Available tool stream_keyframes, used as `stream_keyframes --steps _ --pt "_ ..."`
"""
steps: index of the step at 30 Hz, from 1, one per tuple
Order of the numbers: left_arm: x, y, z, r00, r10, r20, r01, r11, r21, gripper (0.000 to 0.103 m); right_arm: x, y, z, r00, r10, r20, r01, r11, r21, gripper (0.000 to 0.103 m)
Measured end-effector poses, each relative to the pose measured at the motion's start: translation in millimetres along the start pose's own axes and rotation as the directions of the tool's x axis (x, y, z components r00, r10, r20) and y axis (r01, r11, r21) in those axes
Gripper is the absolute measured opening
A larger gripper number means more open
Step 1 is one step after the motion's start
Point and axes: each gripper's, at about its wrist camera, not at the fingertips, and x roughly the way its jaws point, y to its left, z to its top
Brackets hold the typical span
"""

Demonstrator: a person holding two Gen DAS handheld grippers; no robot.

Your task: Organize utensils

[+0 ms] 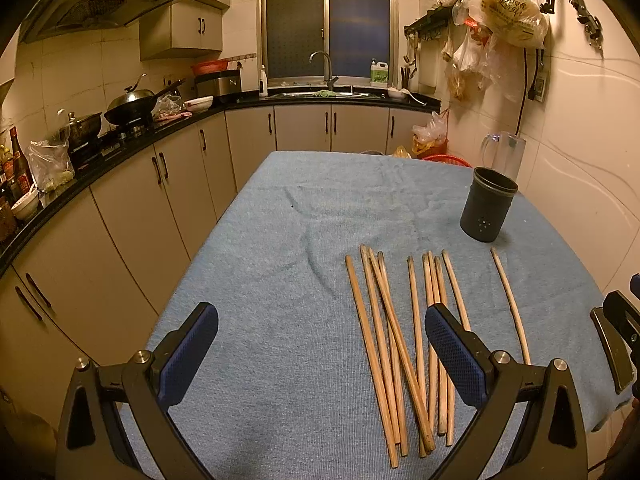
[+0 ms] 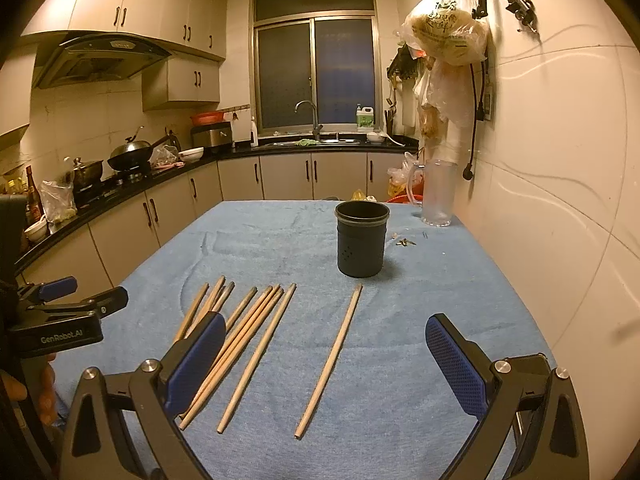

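Chopsticks laid out, none picked up: the sorting is at its start.

Both tools are spread wide and hold nothing: the left gripper (image 1: 322, 354) hangs over the near left of the blue cloth (image 1: 280, 240), the right gripper (image 2: 326, 364) over the near right. A loose bunch of wooden chopsticks (image 1: 400, 340) lies at near centre, some crossing, and a single chopstick (image 2: 330, 360) lies apart to their right, between the right gripper's fingers. The dark utensil holder (image 2: 362, 240) stands upright and apparently empty beyond them, far right, with a clear plastic jug (image 2: 438, 192) farther back. The likely next move is closing on the lone stick, which calls for a low, level pinch against soft cloth.
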Motion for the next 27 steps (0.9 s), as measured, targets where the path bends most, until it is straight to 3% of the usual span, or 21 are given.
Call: stream_keyframes --steps 9,22,27 --pt "1 1 1 1.0 0.006 0.012 -0.006 1.0 0.002 0.103 4 -2 -1 1.0 -0.008 -0.009 0.008 1.0 0.011 0.101" --pt "18 5 -1 0.999 0.025 -0.029 -0.025 1.0 -0.006 0.103 13 -15 1 0.999 -0.035 -0.033 0.037 0.999 0.04 0.101" --pt "22 6 -1 0.999 0.002 -0.035 -0.003 1.0 -0.007 0.096 19 -14 1 0.998 -0.036 -0.044 0.037 0.999 0.033 0.101"
